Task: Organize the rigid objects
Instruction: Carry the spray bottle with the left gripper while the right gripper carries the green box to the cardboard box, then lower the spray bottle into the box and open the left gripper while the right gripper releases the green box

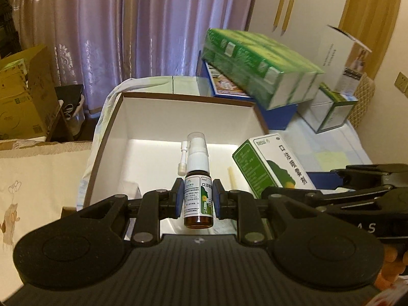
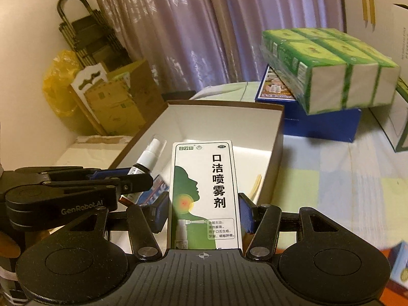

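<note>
A: Where's the spray bottle (image 1: 197, 188)?

B: Upright between the blue pads (image 1: 179, 199) of the left gripper (image 1: 197, 199), which is clamped tight on its labelled brown body. The white pump head, clear cap and folded nozzle stick up above the fingers. It hangs over the near end of the open white box (image 1: 188, 117).

A: And the carton?

B: The white-and-green spray carton (image 2: 204, 193) is in the right gripper (image 2: 204, 214), jaws part-way open and pressing on its two long sides, printed face toward the camera. It sits over the near right part of the same box, just beside the bottle.

A: Anything inside the box?

B: A pale yellowish strip (image 1: 233, 178) near the right wall; the rest of the floor I can see is bare white.

A: And around it?

B: The box rests on a pale checked cover (image 2: 331, 178). Behind it to the right, a shrink-wrapped pack of green cartons (image 2: 329, 68) lies tilted on a blue box (image 2: 321, 125). Lilac curtains (image 1: 127, 25) hang behind, and brown cardboard boxes (image 1: 23, 97) stand at the left.
</note>
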A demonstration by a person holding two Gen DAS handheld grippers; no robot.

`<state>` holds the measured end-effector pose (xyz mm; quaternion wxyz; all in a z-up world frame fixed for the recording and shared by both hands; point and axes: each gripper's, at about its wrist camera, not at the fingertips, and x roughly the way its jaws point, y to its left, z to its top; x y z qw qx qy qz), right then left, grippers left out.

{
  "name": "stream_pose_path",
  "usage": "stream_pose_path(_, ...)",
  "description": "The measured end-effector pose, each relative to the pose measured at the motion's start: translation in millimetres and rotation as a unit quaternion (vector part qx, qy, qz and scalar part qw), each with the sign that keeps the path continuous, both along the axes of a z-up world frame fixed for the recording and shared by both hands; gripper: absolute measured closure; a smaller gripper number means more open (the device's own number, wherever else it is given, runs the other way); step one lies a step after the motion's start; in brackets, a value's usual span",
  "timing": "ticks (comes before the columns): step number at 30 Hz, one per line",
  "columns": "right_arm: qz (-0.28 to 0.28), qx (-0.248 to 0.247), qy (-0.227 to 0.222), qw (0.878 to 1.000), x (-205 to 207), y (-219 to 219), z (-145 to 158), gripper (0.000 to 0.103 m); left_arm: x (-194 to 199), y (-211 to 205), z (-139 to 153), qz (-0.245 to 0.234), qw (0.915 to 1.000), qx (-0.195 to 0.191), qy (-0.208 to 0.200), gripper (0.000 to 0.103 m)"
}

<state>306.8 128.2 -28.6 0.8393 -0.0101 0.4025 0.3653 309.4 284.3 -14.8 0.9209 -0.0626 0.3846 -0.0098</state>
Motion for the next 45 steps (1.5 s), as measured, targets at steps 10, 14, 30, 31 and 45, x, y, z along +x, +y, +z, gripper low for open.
stream_pose_path(10,-0.017,-0.052,-0.001,0.998,59.3,50.3,-27.1,0.051,75.2,26.3,-39.2,-0.013,0.9988,0.008,0.047,0.084)
stream_pose_path(14,-0.020,-0.071,-0.006,0.997,74.2,64.0,-38.0,0.051,94.0,36.8,-50.3,-0.009,0.9983,0.010,0.056,0.084)
stream_pose_path(30,-0.015,-0.084,-0.040,0.996,88.2,76.8,-47.6,0.048,99.6,51.2,-50.9,0.006,0.9985,0.005,0.054,0.068)
stream_pose_path(31,-0.016,-0.083,-0.040,0.996,87.3,76.6,-45.7,0.048,97.9,51.3,-49.1,0.006,0.9985,0.004,0.054,0.066)
stream_pose_path(45,-0.021,-0.039,-0.036,0.998,52.8,44.0,-18.3,0.047,47.7,39.1,-10.9,0.025,0.9989,-0.001,0.039,0.064)
